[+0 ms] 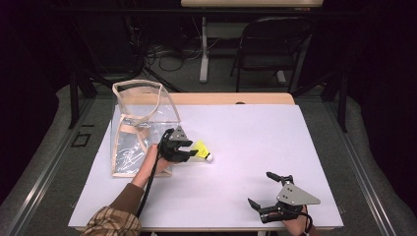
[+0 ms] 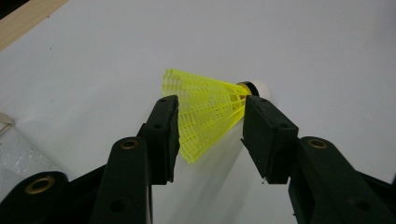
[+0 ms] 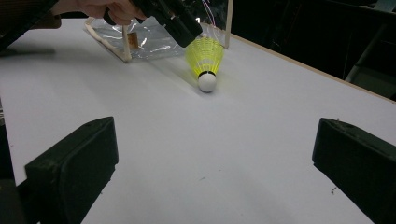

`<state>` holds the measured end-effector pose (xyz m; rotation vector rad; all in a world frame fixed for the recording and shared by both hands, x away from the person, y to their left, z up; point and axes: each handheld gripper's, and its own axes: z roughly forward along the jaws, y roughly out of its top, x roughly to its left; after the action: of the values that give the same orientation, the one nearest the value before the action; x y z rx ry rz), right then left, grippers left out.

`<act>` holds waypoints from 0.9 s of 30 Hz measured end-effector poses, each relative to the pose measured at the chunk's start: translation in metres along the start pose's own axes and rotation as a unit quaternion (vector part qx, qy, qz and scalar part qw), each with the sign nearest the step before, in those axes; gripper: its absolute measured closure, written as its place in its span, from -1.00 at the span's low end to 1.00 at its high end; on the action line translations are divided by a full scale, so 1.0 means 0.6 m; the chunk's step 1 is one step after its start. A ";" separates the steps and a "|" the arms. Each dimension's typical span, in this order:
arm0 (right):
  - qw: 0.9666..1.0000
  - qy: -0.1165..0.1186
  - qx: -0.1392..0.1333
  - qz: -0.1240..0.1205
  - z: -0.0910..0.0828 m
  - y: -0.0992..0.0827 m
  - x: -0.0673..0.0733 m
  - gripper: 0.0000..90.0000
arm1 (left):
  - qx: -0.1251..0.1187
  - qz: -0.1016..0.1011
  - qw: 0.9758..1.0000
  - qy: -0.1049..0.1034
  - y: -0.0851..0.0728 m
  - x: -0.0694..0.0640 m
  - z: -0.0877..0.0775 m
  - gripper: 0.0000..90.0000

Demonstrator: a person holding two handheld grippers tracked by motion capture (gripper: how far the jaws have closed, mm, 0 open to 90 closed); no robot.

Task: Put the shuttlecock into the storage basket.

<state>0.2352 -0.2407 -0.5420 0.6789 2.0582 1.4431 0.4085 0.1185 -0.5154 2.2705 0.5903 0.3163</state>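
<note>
A yellow shuttlecock (image 1: 202, 149) with a white cork tip lies on the white table top (image 1: 255, 137), just right of a clear plastic bag (image 1: 137, 125). My left gripper (image 1: 188, 148) has its jaws closed in on the mesh skirt (image 2: 205, 112), one pad against each side. The cork (image 3: 207, 81) rests on the table and points away from the bag. My right gripper (image 1: 265, 189) hovers near the front right edge with its jaws wide apart and nothing between them; its pads (image 3: 74, 163) frame bare table.
The clear bag with beige trim stands open at the table's left, right behind my left hand. A wooden strip (image 1: 231, 98) runs along the far edge. Beyond it stand a folding chair (image 1: 270, 44) and a table leg among cables.
</note>
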 end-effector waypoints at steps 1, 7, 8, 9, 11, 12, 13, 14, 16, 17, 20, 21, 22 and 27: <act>1.000 0.001 0.000 0.000 0.000 0.000 0.000 -1.00 | 0.004 0.001 1.000 -0.002 0.000 0.001 0.001 0.29; 1.000 0.000 0.001 0.000 0.000 0.000 0.000 -1.00 | 0.014 -0.005 1.000 -0.006 -0.001 0.003 0.008 0.40; 1.000 0.001 0.002 -0.001 0.001 0.000 0.000 -1.00 | 0.016 -0.004 1.000 -0.005 -0.001 0.004 0.009 0.41; 1.000 0.001 0.002 0.001 0.001 0.000 0.000 -1.00 | 0.017 -0.005 1.000 -0.005 -0.002 0.004 0.010 0.43; 1.000 0.001 0.002 0.000 0.001 0.000 0.000 -1.00 | 0.017 -0.007 1.000 -0.002 -0.003 0.005 0.012 0.46; 1.000 0.001 0.003 0.000 0.001 0.000 0.000 -1.00 | 0.023 -0.006 1.000 -0.007 -0.004 0.007 0.013 0.49; 1.000 0.001 0.003 0.000 0.001 0.000 0.000 -1.00 | 0.023 -0.006 1.000 -0.007 -0.004 0.007 0.013 0.52; 1.000 0.001 0.003 0.000 0.001 0.000 0.000 -1.00 | 0.024 -0.008 1.000 -0.006 -0.004 0.008 0.014 0.52; 1.000 0.003 0.003 -0.002 0.001 0.000 0.000 -1.00 | 0.025 -0.016 1.000 -0.006 -0.006 0.011 0.017 0.63; 1.000 0.002 0.003 -0.002 0.001 0.000 0.000 -1.00 | 0.025 -0.016 1.000 -0.006 -0.006 0.011 0.017 0.65; 1.000 0.003 0.003 -0.003 0.001 0.000 0.001 -1.00 | 0.024 -0.014 1.000 -0.004 -0.006 0.012 0.016 0.70; 1.000 0.003 0.003 -0.003 0.001 0.000 0.001 -1.00 | 0.021 -0.017 1.000 -0.004 -0.007 0.012 0.016 0.75; 1.000 0.003 0.003 -0.003 0.001 0.000 0.001 -1.00 | 0.022 -0.015 1.000 -0.004 -0.007 0.013 0.016 0.77; 1.000 0.003 0.003 -0.004 0.001 0.000 0.001 -1.00 | 0.025 -0.012 1.000 -0.005 -0.008 0.015 0.015 0.84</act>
<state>0.2353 -0.2398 -0.5425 0.6686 2.0690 1.4365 0.4186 0.1205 -0.5246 2.3100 0.6256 0.2801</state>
